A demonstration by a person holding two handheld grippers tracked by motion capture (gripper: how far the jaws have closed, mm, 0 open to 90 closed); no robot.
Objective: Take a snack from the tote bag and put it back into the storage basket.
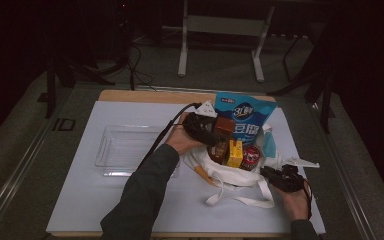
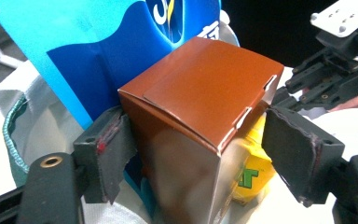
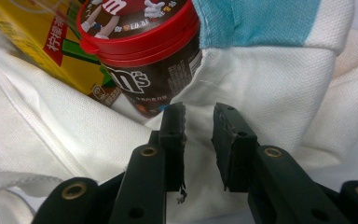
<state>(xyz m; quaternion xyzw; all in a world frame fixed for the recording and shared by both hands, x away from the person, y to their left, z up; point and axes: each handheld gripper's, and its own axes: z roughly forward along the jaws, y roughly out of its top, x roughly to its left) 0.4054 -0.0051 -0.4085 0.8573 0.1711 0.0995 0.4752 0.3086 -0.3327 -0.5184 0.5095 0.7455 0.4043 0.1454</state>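
Brown box (image 2: pixel 200 121) sits between the wide-open left claw (image 2: pixel 205 154); right claw (image 3: pixel 199 135) pinches bag cloth (image 3: pixel 261 93).

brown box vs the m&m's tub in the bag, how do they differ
The brown box is a plain, flat-sided carton with a tucked flap; the m&m's tub is round, dark and printed, with a red lid. The brown box sits between the wide-open jaws of the left gripper, the right pad clear of it; the m&m's tub lies beyond the right gripper, which pinches the bag's rim. Both rest in the white bag beside a yellow carton.
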